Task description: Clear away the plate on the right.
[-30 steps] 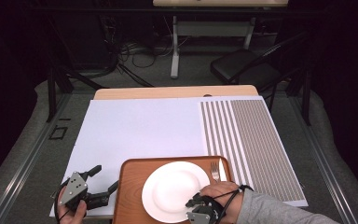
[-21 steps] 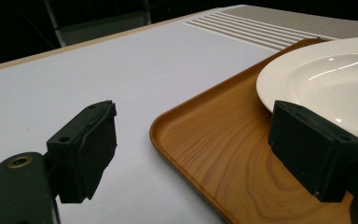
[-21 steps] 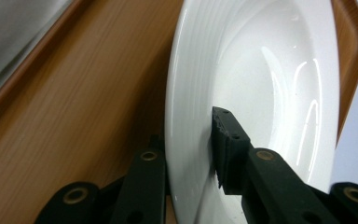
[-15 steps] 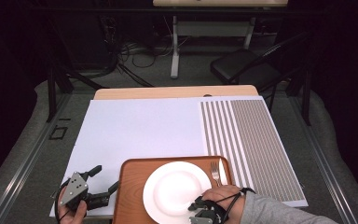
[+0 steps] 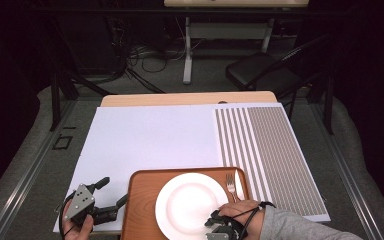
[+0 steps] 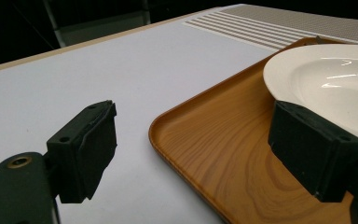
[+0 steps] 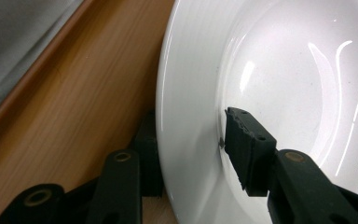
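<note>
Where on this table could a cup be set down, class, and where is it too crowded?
Free: the white mat beyond the wooden tray, up to the striped panel. Crowded: the tray, with the white plate, fork and knife, the right gripper at the plate's rim, the left gripper at the tray's left edge.

White plate, wood-brown tray — mat white, apparently grey-striped.

Right hand-held gripper jaws have just been opening; left hand-held gripper spread wide
</note>
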A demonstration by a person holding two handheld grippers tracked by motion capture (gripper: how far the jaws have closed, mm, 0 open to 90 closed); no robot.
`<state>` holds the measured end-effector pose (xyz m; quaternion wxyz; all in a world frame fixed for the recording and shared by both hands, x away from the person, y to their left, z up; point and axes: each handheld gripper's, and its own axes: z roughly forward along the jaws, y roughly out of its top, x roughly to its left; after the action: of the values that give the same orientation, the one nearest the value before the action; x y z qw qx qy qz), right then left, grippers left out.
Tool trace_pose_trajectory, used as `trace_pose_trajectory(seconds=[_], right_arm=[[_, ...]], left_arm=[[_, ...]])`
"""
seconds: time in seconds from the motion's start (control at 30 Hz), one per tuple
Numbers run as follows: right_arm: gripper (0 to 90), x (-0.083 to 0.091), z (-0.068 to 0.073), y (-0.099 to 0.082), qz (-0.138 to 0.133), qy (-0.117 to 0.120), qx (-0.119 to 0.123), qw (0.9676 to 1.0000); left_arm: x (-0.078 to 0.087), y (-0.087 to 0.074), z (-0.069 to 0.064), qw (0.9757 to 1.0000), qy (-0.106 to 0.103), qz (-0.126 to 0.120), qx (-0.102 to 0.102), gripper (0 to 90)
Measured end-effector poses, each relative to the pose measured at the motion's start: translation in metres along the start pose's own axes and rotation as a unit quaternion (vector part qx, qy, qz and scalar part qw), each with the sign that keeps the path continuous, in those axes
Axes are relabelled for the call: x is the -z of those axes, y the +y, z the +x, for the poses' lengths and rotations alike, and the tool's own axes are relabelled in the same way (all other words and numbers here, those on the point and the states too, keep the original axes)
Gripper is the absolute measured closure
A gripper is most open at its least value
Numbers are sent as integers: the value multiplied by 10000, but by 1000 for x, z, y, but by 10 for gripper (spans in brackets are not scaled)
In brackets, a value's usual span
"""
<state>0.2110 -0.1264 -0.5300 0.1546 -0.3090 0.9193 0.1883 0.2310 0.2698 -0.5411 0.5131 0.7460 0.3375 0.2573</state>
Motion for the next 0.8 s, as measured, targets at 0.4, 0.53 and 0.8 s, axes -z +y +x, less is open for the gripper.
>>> trace_pose_trajectory(seconds=[0.4,0.53,0.8], right_arm=[[489,2,-1,-6,-11,-50,-504,9987],[446,3,-1,-6,1,-129,-539,9985],[278,9,-3,-6,-7,-472,-546,9974]], left_arm=[[0,0,0,10000,14,2,2,157],[0,0,0,10000,17,-1,2,157],[0,0,0,10000,24,-2,7,156]])
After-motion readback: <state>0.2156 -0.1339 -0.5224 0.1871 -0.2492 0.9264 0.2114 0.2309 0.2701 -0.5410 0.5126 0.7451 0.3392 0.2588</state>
